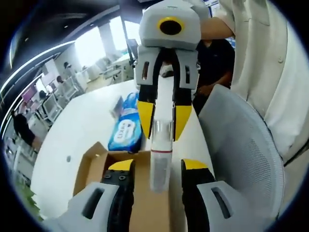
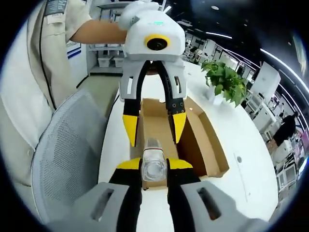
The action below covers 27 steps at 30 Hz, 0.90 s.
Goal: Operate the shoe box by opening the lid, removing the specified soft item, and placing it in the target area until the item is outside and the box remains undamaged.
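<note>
In the right gripper view, the right tool (image 2: pixel 154 170) rises from six o'clock, its yellow-tipped black jaws pinching a clear plastic bottle (image 2: pixel 153 166) by its smooth round body, the bottle seen end-on. Just beyond it lies the shoe box (image 2: pixel 205 140), plain brown corrugated cardboard, lid off, its rectangular tray open to view on the glossy white worktop (image 2: pixel 246 145). Toward twelve o'clock the left tool (image 2: pixel 153 126) hangs over the box, its jaws spread well apart, gripped from above by a person's hand. At nine o'clock curves the grey mesh back of a chair (image 2: pixel 67 145). At two o'clock, farther off, a leafy green plant (image 2: pixel 224 79) stands on the worktop.

In the left gripper view, the left tool (image 1: pixel 152 176) comes up from six o'clock with jaws spread, the bottle (image 1: pixel 161 150) standing between them; whether they touch it I cannot tell. The right tool (image 1: pixel 163 121) clamps the bottle's far end. Below lies the cardboard box (image 1: pixel 91 164). At eleven o'clock, past the box, a soft blue plastic packet (image 1: pixel 126 128) lies flat on the worktop (image 1: pixel 82 130). The mesh chair (image 1: pixel 246 154) fills three o'clock.
</note>
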Tool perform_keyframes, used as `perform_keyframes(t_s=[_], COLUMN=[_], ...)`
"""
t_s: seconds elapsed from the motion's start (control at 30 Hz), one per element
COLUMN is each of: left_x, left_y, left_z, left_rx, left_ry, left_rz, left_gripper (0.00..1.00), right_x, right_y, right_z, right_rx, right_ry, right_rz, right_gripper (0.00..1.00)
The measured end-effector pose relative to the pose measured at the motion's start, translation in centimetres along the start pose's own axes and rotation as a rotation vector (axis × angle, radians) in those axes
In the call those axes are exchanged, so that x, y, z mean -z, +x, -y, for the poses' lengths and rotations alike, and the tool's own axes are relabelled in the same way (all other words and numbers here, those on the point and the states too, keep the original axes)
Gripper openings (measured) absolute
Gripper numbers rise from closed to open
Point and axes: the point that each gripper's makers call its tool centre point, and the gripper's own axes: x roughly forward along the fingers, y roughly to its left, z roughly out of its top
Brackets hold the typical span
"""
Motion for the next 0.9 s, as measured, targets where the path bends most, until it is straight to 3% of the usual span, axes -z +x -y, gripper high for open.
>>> perform_keyframes(t_s=[0.4, 0.9], left_x=[0.0, 1.1], left_y=[-1.4, -3.2], left_z=[-1.4, -1.7], left_rx=[-0.123, -0.24], left_ry=[-0.167, -0.296], left_rz=[0.116, 0.177], left_gripper=[0.62, 0.86], right_x=[1.0, 2.5], right_y=[-2.1, -4.9], right_z=[2.2, 6.4], right_rx=[-0.012, 0.002], right_ry=[-0.013, -0.058], right_rz=[-0.046, -0.123], right_gripper=[0.16, 0.16])
